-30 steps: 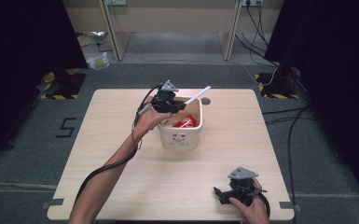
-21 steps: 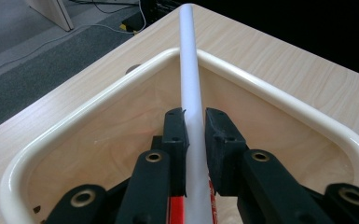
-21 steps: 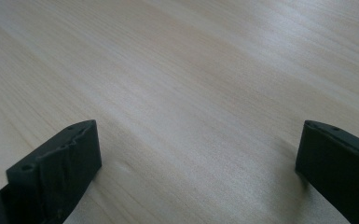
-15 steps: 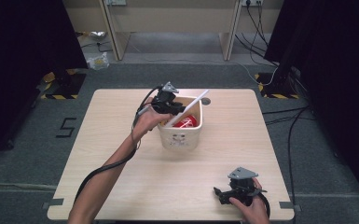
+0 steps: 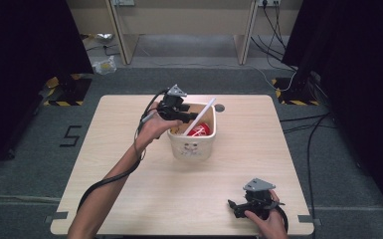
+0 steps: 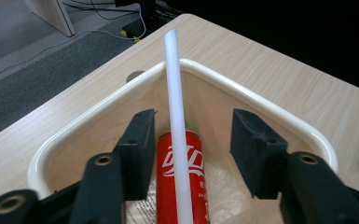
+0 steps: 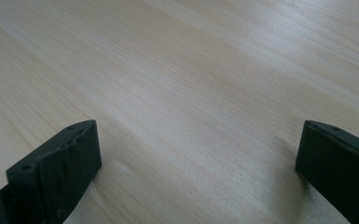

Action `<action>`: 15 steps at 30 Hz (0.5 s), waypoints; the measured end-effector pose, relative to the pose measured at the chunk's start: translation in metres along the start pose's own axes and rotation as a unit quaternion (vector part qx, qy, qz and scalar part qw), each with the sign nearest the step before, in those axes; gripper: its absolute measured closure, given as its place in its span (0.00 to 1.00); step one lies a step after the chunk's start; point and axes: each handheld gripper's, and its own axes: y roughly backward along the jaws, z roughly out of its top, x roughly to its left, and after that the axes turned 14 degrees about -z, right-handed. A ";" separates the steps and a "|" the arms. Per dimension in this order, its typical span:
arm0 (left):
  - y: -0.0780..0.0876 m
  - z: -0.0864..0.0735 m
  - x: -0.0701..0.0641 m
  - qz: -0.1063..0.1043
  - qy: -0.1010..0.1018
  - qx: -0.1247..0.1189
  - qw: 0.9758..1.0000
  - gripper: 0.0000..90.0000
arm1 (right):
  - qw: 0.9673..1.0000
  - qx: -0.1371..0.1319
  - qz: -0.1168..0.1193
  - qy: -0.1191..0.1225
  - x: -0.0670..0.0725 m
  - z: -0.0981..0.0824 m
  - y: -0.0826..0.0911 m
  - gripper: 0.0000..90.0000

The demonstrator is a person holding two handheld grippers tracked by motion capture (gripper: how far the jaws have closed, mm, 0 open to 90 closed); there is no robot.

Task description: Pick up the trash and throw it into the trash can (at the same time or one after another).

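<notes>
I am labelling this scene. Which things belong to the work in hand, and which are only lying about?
In the work: left gripper, jaws just opened; white tube; cream bin; red can.

Lying about: right gripper, open; crumpled bag on the floor.

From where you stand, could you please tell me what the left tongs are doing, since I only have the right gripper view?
Observer: The left tongs have just been opening above the cream tub; the white tube stands between them, untouched.
Operator: What else is in the tub?
Observer: A red can lies beneath the tube.
Operator: And where are mine?
Observer: The right tongs sit at the table's near right corner, apart from the tub.
</notes>
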 end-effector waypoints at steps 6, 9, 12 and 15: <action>0.008 -0.005 0.003 -0.004 0.018 -0.012 1.000 0.45 | 1.000 0.001 0.001 0.000 0.000 0.000 0.000 0.00; 0.013 -0.007 0.004 -0.003 0.025 -0.018 1.000 0.39 | 1.000 0.000 0.001 0.000 0.000 0.000 0.000 0.00; 0.018 -0.010 0.005 -0.003 0.030 -0.025 0.999 0.34 | 1.000 0.000 0.001 0.000 0.000 0.000 0.000 0.00; 0.024 -0.013 0.006 0.000 0.033 -0.029 0.999 0.31 | 1.000 0.000 0.001 0.000 0.000 0.000 0.000 0.00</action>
